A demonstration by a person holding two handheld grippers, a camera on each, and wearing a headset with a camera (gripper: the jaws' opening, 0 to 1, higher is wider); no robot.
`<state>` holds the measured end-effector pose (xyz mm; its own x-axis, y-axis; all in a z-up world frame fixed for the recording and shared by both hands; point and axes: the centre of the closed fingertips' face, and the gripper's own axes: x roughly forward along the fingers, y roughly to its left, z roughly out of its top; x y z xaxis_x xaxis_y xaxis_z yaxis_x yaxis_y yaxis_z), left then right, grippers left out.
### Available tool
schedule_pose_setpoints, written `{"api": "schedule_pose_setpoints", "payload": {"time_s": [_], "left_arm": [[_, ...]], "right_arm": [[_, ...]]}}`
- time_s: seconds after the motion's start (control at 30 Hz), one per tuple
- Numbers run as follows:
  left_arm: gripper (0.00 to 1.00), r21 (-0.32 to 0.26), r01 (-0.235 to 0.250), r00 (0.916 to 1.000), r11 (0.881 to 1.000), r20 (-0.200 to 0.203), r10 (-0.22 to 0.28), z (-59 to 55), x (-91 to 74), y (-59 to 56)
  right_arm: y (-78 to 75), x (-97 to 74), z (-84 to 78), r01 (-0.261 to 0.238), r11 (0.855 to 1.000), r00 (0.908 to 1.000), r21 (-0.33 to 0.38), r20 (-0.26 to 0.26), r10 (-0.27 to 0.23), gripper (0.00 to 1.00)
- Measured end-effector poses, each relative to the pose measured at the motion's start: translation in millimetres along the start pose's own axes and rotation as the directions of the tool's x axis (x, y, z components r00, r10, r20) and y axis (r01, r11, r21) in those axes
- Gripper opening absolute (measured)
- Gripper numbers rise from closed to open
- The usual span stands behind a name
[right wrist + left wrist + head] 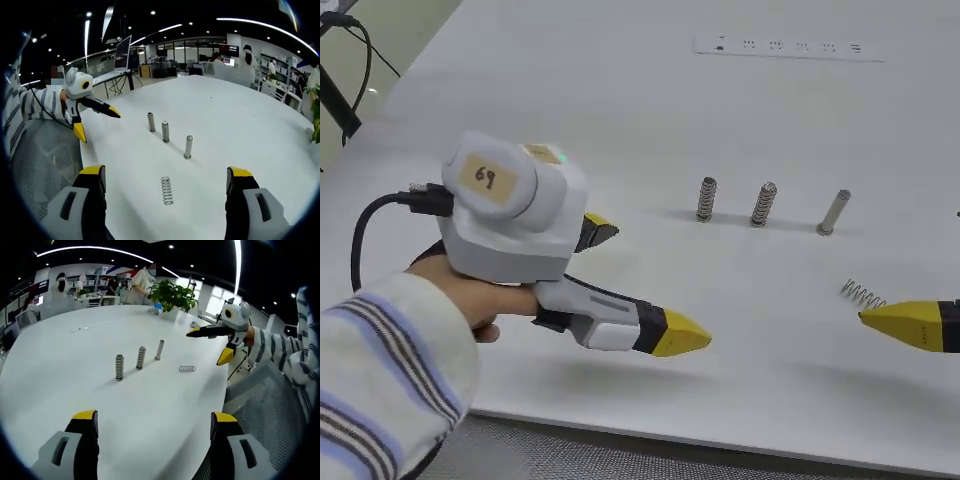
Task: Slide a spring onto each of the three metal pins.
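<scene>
Three metal pins stand in a row on the white table [620, 90]. The left pin [706, 200] and the middle pin [763, 204] each carry a spring. The right pin [834, 212] is bare. A loose spring [862, 294] lies flat in front of it, just left of my right gripper [915, 324]. In the right gripper view this spring [167, 190] lies between and just ahead of the open jaws. My left gripper [642, 283] is held open and empty near the table's front edge, well left of the pins [141, 357].
A white power strip [785, 46] lies at the far side of the table. The table's front edge [720, 440] runs just below the left gripper. A potted plant [172, 295] stands beyond the pins. Black cables [360, 60] hang off the far left.
</scene>
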<state>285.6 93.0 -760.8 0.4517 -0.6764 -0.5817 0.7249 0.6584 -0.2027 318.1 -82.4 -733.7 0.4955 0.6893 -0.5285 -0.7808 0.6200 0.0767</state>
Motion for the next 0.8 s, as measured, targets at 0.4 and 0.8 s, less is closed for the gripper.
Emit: {"api": "schedule_pose_setpoints", "payload": {"time_s": [0.4,0.8], "left_arm": [[0.89,-0.003,0.009,0.9999,1.000,-0.007,-0.009,-2.0,1.7,-0.3],[0.79,0.053,0.106,0.9941,0.993,-0.029,-0.105,11.2,16.4,-8.6]], "right_arm": [[-2.1,-5.0,-1.8,0.005,1.000,0.9999,0.030,-0.012,-0.004,0.99],[-5.2,-7.7,-0.5,0.021,0.999,0.9997,0.045,-0.016,-0.020,0.99]]}}
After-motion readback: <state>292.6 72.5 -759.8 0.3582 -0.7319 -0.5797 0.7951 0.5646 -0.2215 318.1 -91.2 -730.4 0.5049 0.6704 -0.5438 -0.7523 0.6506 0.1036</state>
